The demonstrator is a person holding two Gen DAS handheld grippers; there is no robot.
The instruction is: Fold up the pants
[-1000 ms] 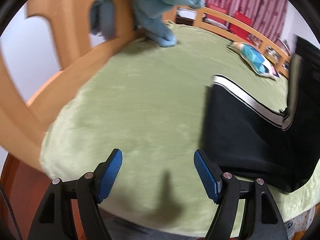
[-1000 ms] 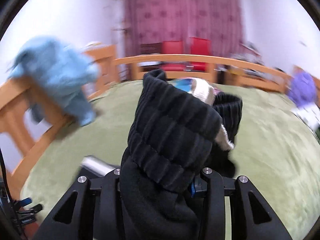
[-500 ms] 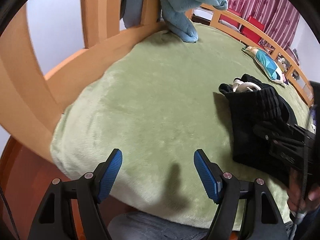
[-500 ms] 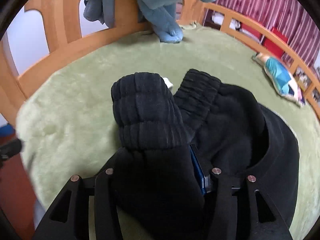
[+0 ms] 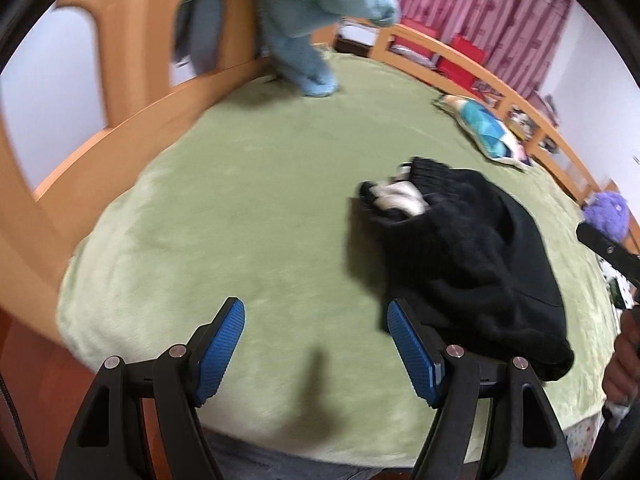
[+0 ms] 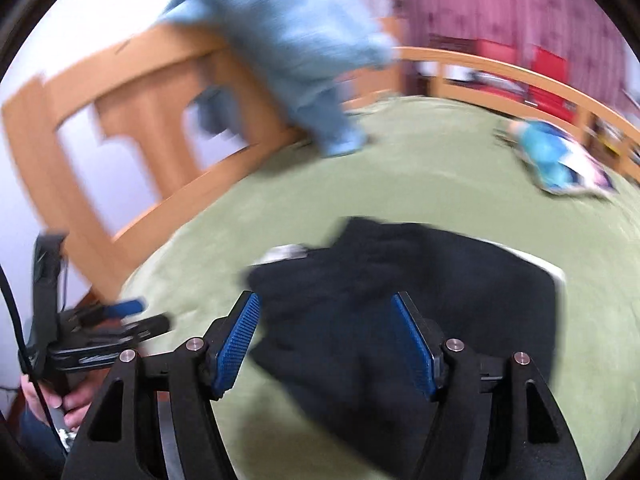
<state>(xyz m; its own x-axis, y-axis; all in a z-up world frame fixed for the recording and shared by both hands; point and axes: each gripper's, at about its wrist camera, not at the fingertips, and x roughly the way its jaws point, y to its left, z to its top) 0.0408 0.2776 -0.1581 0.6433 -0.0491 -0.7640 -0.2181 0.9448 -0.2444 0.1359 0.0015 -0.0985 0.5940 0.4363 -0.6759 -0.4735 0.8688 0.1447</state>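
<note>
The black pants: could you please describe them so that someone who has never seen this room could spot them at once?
Start from the bed covered by the green blanket, framed by a wooden rail. On the blanket's near right part lies a dark heap, the black pants, with a ribbed waistband showing white lining. They are the only black item; the patterned cushion and the light blue garment lie farther back.
</note>
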